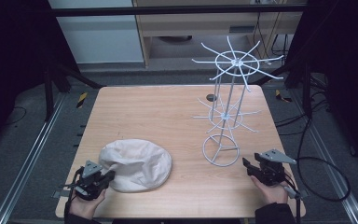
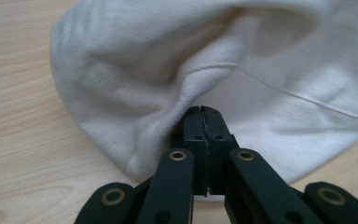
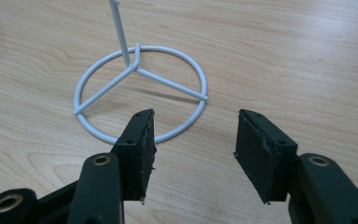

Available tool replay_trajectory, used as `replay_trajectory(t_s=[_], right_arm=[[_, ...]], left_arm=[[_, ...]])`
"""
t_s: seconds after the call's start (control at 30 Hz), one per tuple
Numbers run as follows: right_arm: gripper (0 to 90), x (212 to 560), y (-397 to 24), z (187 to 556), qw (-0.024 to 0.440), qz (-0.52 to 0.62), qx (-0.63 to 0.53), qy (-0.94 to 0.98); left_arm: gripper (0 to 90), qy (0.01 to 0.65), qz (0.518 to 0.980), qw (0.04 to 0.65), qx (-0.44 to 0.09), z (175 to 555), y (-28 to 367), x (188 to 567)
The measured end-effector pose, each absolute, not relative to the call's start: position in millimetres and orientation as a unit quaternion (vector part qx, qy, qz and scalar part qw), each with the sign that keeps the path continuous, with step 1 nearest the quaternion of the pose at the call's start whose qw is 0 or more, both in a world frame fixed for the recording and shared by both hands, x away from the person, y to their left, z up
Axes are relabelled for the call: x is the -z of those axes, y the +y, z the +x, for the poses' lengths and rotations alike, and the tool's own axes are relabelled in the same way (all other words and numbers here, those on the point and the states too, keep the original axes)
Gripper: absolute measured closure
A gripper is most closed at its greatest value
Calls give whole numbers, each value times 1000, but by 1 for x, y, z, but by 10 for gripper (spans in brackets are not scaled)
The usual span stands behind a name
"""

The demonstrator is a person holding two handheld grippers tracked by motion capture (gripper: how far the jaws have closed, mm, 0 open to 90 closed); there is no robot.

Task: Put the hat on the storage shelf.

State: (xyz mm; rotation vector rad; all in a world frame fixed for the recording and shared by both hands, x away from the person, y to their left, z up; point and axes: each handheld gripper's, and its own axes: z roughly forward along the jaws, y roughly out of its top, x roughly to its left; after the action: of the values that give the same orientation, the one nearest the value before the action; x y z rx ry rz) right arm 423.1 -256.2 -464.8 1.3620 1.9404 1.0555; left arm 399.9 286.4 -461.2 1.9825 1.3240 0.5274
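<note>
A cream cloth cap (image 1: 135,164) lies crumpled on the front left of the wooden table (image 1: 168,107). My left gripper (image 1: 108,176) sits at the cap's near left edge. In the left gripper view its jaws are shut together (image 2: 203,112), with the tips against a raised fold of the cap (image 2: 168,70); I see no cloth between the pads. A white wire rack (image 1: 223,112) with spoked arms stands at the right. My right gripper (image 1: 249,164) stays open just in front of the rack's ring base (image 3: 140,88), with nothing between its fingers (image 3: 193,140).
A small dark round mark (image 1: 211,97) lies on the table behind the rack. Bare wood stretches across the middle and far left. Black frame posts and cables stand around the table on the floor.
</note>
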Motion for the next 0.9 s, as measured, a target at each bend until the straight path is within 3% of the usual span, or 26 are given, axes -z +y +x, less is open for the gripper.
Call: replay_trajectory(t_s=[0.2, 0.63, 0.8, 0.9], right_arm=[[469, 465, -256, 424, 270, 505, -390, 721], [469, 466, -256, 424, 268, 505, -390, 722], [468, 465, -257, 424, 272, 503, -391, 721], [469, 465, -257, 423, 274, 504, -395, 718]], left_arm=[[899, 525, 750, 327, -233, 417, 295, 463], [898, 557, 713, 350, -243, 465, 302, 467], [897, 550, 705, 368, -255, 455, 302, 456], [897, 524, 696, 409, -273, 440, 296, 432]])
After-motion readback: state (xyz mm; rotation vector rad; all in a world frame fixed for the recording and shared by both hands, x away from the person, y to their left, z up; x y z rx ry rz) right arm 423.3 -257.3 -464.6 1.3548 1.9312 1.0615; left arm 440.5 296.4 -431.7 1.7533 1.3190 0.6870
